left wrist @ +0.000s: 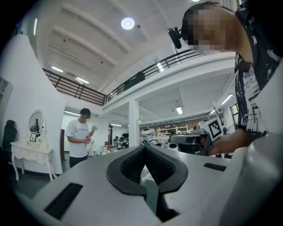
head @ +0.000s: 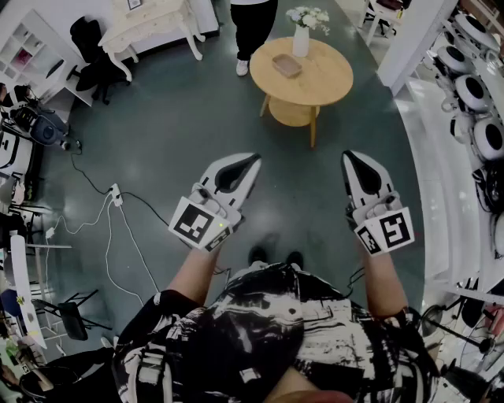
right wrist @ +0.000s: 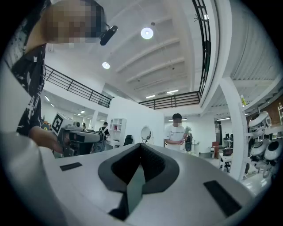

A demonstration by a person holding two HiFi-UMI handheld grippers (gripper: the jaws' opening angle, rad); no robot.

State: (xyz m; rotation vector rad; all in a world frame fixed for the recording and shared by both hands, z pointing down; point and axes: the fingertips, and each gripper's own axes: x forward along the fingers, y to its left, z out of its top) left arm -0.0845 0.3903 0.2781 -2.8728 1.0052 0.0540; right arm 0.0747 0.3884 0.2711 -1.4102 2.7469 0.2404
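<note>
Dark, smooth floor spreads through the open hall, and both tools hang in the air above it, in front of the person who holds them. On the left gripper the jaws are together. In the left gripper view its dark ribbed pads meet at the tip, with only an empty leaf-shaped gap behind. The right gripper is the same, closed tip to tip with nothing in it (its own view shows just bare pads and the room beyond). The two point away from the person and are well apart from each other.

Farther out, ahead and between the two, stands a round wooden table, well apart from both. A white vase of pale flowers stands toward its far edge, with a small wooden tray just on the near side of it. A person in a white T-shirt stands at the table's far side, holding something I cannot make out. Near the left edge of the floor lie a power strip and loose cables. A white console table stands far left, and white machines line the right wall.

Holding the pair out like this goes best, I judge, with both level, clear of each other, and the feet away from those cables on the left.
</note>
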